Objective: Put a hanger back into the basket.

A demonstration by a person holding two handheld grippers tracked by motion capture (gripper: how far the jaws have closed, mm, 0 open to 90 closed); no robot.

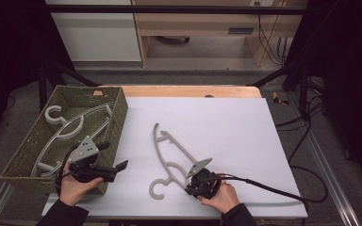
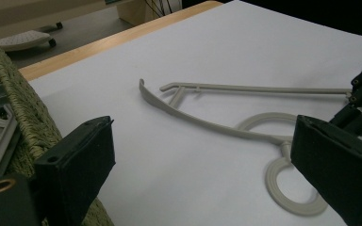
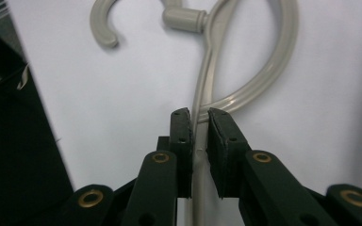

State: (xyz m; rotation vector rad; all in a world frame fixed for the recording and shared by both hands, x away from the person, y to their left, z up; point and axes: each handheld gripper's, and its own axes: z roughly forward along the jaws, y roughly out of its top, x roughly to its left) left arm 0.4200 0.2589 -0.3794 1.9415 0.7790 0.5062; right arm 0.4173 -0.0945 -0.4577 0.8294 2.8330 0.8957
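hanger (image 1: 169, 155): flat on white sheet (image 1: 226, 127), right of basket (image 1: 118, 106) | right gripper (image 3: 199, 120): jaws clamped on hanger's thin arm near the hook, rod running between pads | left gripper (image 2: 202, 155): jaws wide apart, hanger ahead, untouched

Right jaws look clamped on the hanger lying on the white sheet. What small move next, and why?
Probably lift the right gripper slightly to raise the hanger off the white sheet, then carry it toward the woven basket. Its pads pinch the hanger's thin arm, other hangers already lie in the basket, and the left gripper waits open beside it.
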